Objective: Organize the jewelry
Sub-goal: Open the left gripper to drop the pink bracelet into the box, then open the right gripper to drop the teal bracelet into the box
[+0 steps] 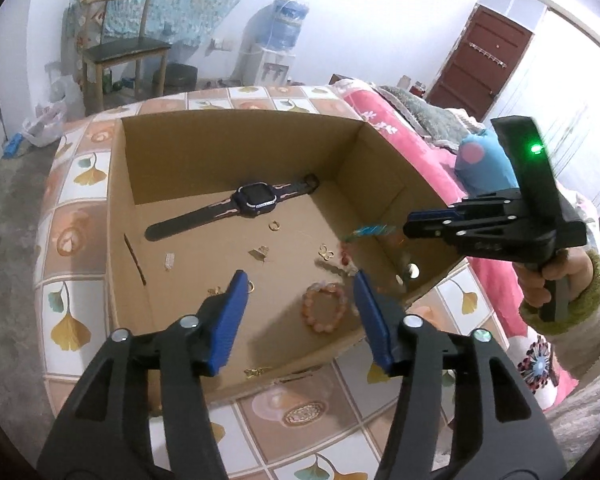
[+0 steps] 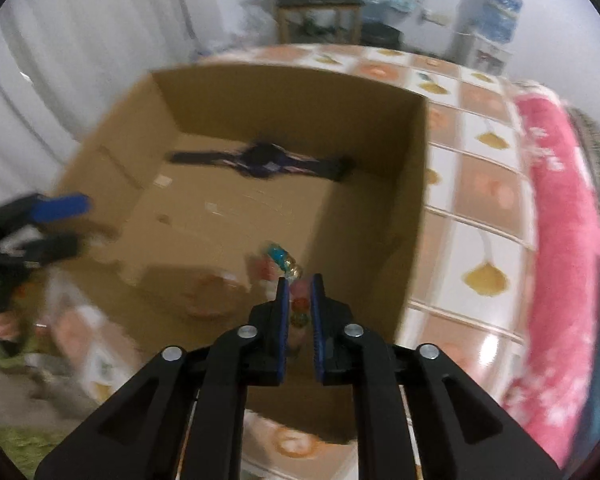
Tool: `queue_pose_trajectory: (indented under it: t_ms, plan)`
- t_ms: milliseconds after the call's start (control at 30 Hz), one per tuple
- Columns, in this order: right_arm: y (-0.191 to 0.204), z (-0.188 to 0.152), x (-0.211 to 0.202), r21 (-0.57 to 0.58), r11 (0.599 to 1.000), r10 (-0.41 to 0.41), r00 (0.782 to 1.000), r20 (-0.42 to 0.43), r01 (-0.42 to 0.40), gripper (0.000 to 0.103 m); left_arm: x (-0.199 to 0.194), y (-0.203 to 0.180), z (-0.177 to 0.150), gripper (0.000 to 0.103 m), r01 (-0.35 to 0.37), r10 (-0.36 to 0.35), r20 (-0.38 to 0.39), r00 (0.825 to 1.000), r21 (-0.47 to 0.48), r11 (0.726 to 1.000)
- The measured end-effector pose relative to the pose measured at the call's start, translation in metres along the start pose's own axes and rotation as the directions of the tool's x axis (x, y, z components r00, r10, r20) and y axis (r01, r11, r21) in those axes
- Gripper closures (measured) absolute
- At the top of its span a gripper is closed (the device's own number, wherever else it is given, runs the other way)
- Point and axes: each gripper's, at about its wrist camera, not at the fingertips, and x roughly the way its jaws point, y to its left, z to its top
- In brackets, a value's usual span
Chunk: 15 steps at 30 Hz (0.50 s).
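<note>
An open cardboard box [image 1: 236, 136] stands on a tiled table. In it lie a dark smartwatch [image 1: 256, 200], a pink bead bracelet [image 1: 326, 307], gold rings and small earrings [image 1: 326, 254]. My left gripper [image 1: 298, 292] is open and empty, above the box's near side. My right gripper [image 2: 299, 280] is shut on a multicoloured bead bracelet [image 2: 298, 306], whose blue and gold end [image 2: 282, 258] hangs over the box's right inner side. In the left wrist view the right gripper [image 1: 410, 228] reaches over the box's right wall with the bracelet [image 1: 370, 232] at its tip.
The tiled table [image 1: 80, 176] surrounds the box. A pink blanket [image 1: 416, 148] and a blue plush toy [image 1: 484, 168] lie to the right. A chair [image 1: 120, 52] and a water dispenser [image 1: 276, 40] stand at the far wall. The right wrist view is motion-blurred.
</note>
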Motion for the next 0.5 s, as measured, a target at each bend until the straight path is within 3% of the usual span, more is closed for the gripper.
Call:
queue_pose_trajectory:
  t_ms: [100,267,500]
  plan:
    - [0.004,-0.002,-0.011,-0.012,0.998,-0.060,0.998,0.038,0.060,0.073,-0.002,-0.006,0.000,0.043,-0.023,0.023,0.014,1.000,0.028,0.999]
    - [0.003,-0.011,-0.032,0.019,0.992,-0.124,0.988,0.088,0.122,0.073,-0.010,-0.010,-0.002,0.040,-0.040,0.039,0.031,0.999,0.046,0.998]
    - [-0.008,-0.031,-0.055,0.162,0.984,-0.096,0.983,0.158,0.070,0.073,-0.024,-0.019,-0.007,0.029,-0.093,0.088,0.071,0.994,0.067,0.993]
